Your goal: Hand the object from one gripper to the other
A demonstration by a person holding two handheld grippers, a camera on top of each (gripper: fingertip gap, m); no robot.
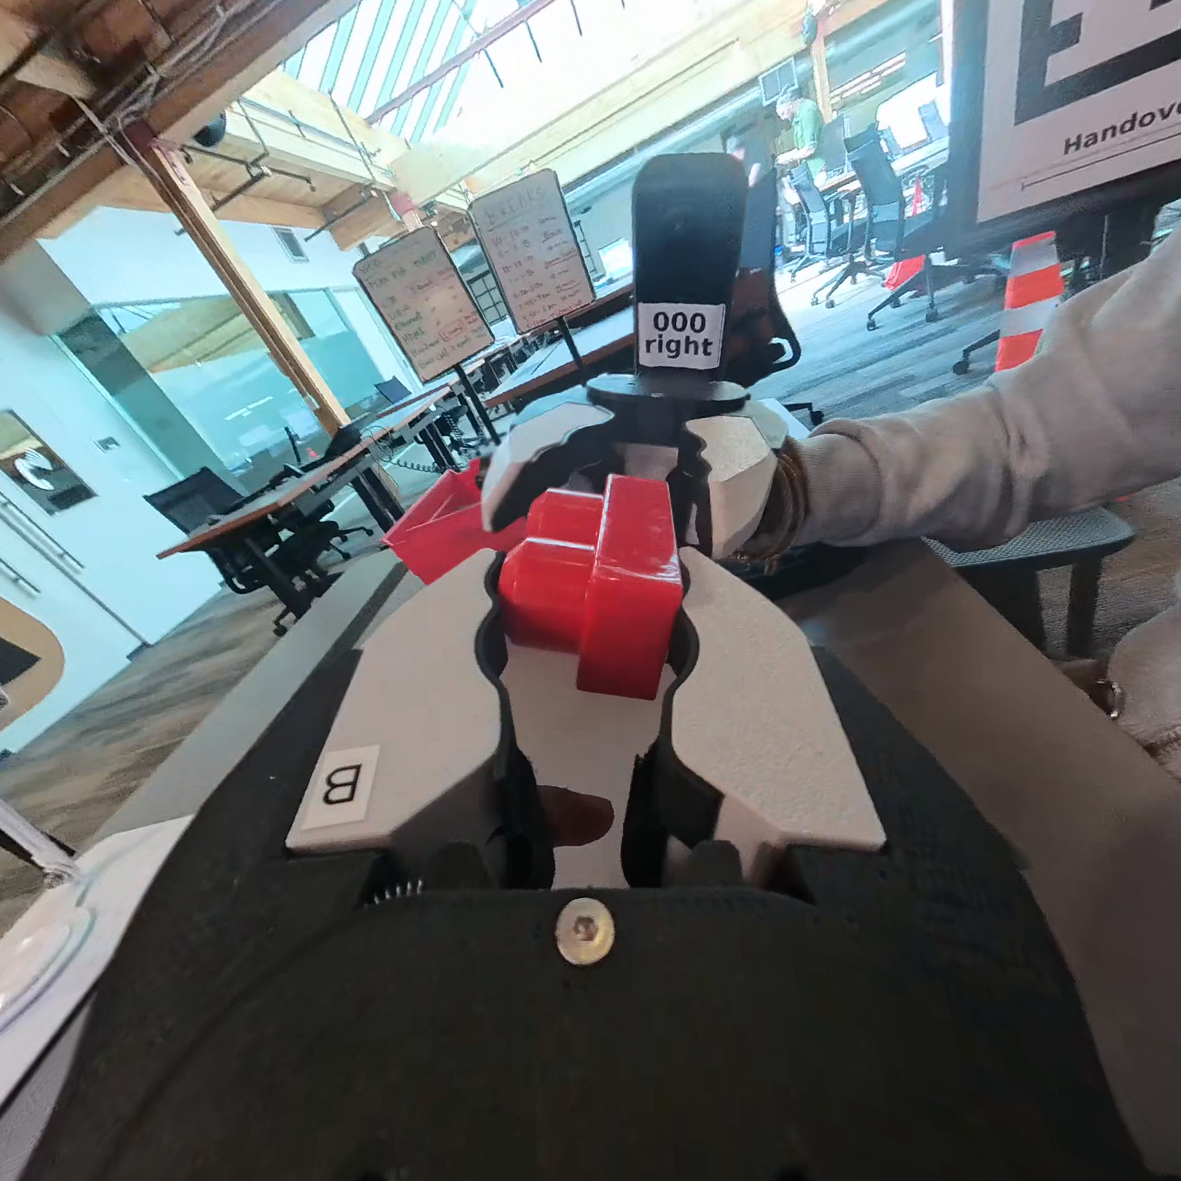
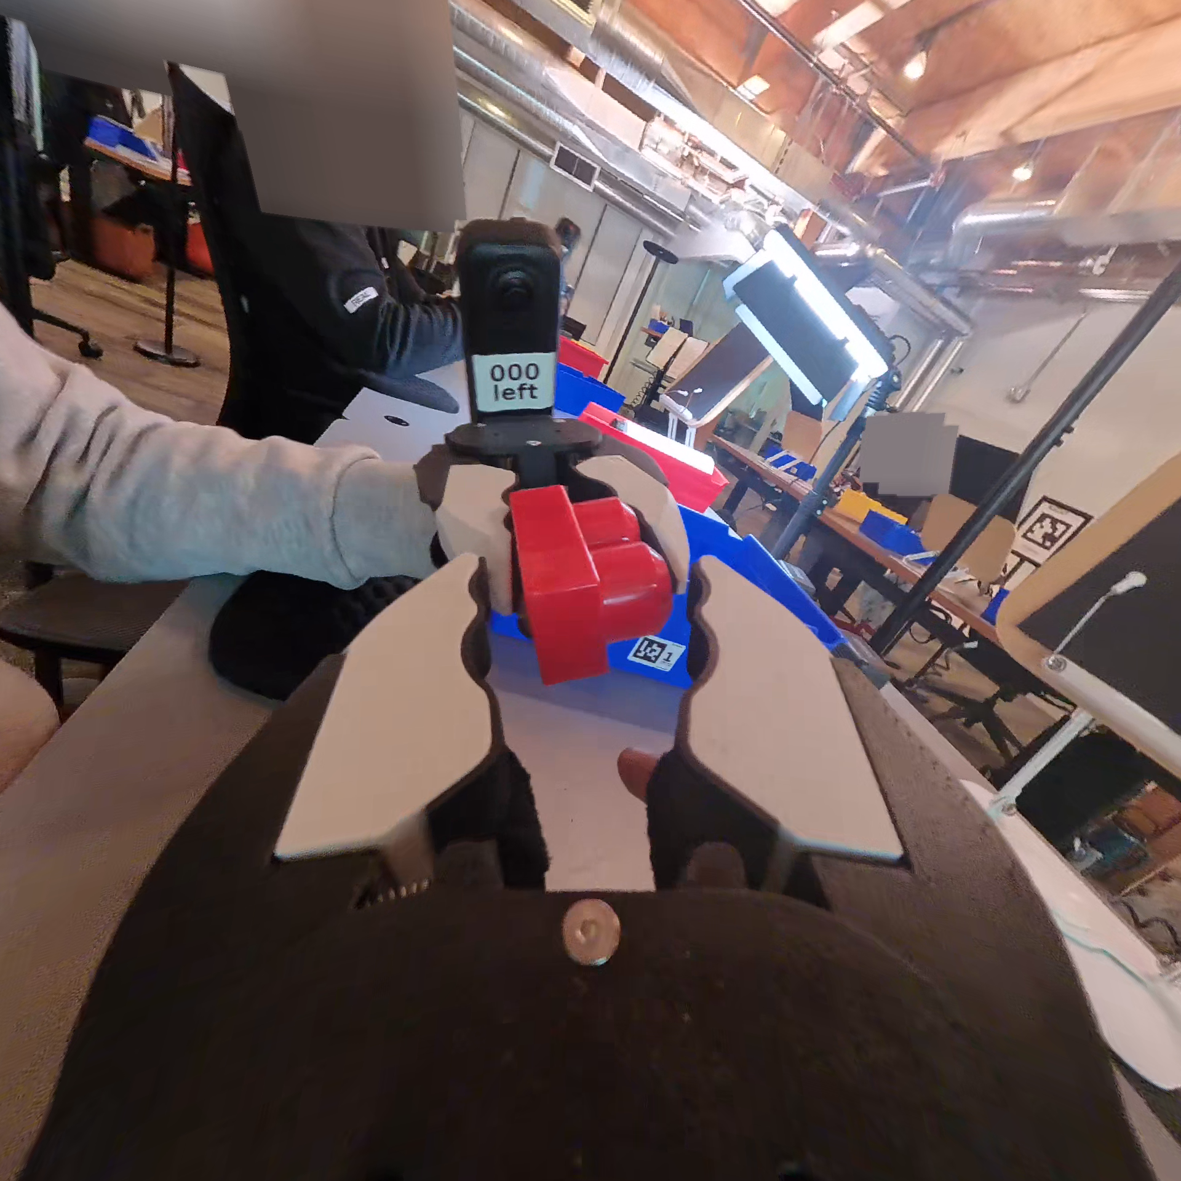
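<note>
A red toy brick (image 1: 594,588) with two round studs sits in the air between the two grippers. My left gripper (image 1: 591,569) is shut on the brick, with a finger pressed against each side. My right gripper (image 1: 617,521) faces it from the far side with its jaws spread wide around the brick's far end. In the right wrist view the brick (image 2: 575,575) is held by the left gripper (image 2: 581,556). My right gripper (image 2: 588,569) is open, with a small gap between each finger and the brick.
A grey table (image 2: 594,722) lies under both grippers. A blue bin (image 2: 741,569) and red bins stand on it behind the brick. A red bin (image 1: 441,530) shows in the left wrist view. A grey sleeve (image 1: 958,460) reaches in from the right. An orange cone (image 1: 1029,287) stands on the floor. Only a small space, under 4 cm, lies between the two pairs of fingers.
</note>
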